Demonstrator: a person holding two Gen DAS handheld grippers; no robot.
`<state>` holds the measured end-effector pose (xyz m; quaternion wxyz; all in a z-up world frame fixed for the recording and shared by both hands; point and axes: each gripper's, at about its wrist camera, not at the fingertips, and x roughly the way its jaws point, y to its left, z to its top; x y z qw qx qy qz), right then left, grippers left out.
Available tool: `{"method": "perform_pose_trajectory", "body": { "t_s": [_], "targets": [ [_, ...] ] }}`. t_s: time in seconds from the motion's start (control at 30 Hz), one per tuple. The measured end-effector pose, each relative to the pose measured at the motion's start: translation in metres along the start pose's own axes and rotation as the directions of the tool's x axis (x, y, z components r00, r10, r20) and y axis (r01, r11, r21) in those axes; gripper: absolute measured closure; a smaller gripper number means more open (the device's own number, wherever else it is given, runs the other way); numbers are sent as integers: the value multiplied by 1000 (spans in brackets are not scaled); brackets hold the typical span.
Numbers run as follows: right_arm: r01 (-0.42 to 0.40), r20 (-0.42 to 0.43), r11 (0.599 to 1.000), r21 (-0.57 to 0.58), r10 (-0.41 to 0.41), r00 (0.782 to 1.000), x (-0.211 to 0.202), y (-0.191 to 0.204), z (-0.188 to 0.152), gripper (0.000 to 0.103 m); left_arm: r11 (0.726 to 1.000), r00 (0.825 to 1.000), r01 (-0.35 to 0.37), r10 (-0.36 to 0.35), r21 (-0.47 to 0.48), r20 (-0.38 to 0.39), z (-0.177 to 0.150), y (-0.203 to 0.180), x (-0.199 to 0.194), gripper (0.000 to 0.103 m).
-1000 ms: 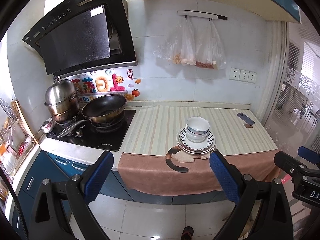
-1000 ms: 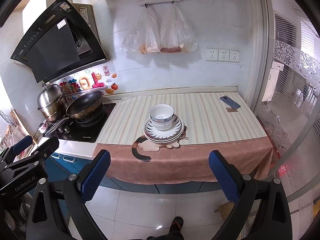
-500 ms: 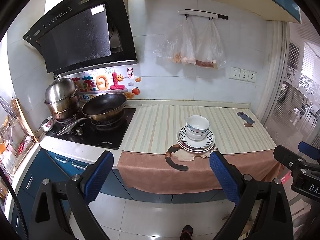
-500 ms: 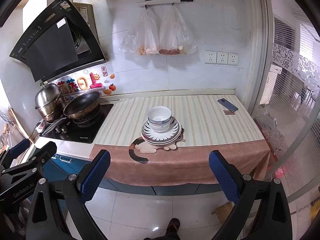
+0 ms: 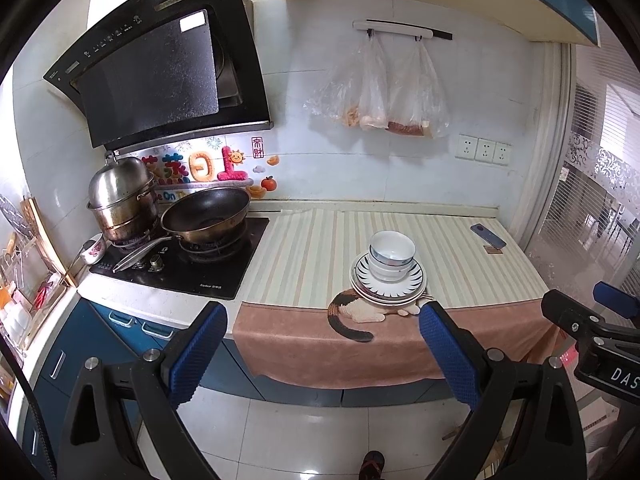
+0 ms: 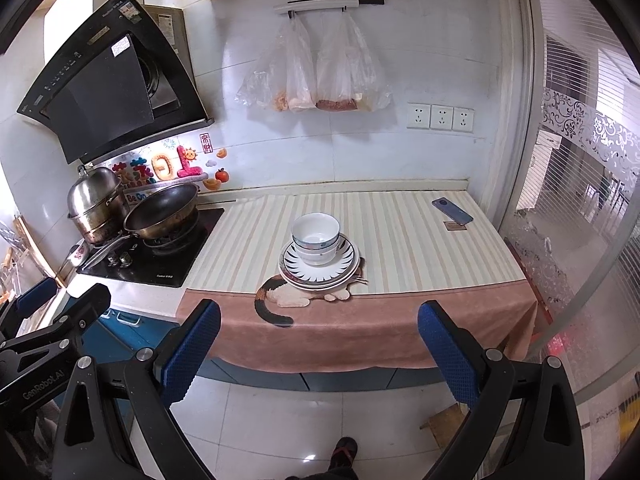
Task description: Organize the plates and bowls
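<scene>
Two bowls, nested, sit atop stack of plates near front edge of counter, on striped mat just above pink cloth with cat print. We hold left gripper and right gripper back over floor, well apart from stack; both with blue fingers spread wide, nothing between them. Phone lies at counter's far right (screen down, we think). Wok and steel pot on stove at left.
</scene>
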<state>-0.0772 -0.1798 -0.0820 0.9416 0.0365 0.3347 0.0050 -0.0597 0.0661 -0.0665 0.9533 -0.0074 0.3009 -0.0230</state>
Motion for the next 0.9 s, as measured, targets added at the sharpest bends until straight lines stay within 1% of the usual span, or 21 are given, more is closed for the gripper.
{"method": "perform_pose_trajectory", "body": {
  "t_s": [0.37, 0.9],
  "targets": [
    [19, 21, 1000, 13, -19, 1000, -7, -2, -1, 2, 1000, 1000, 12, -12, 9, 9, 4, 3, -2, 4],
    [24, 27, 1000, 15, -24, 999, -10, -2, -1, 2, 1000, 1000, 21, -22, 23, 19, 5, 3, -5, 4]
  ]
}}
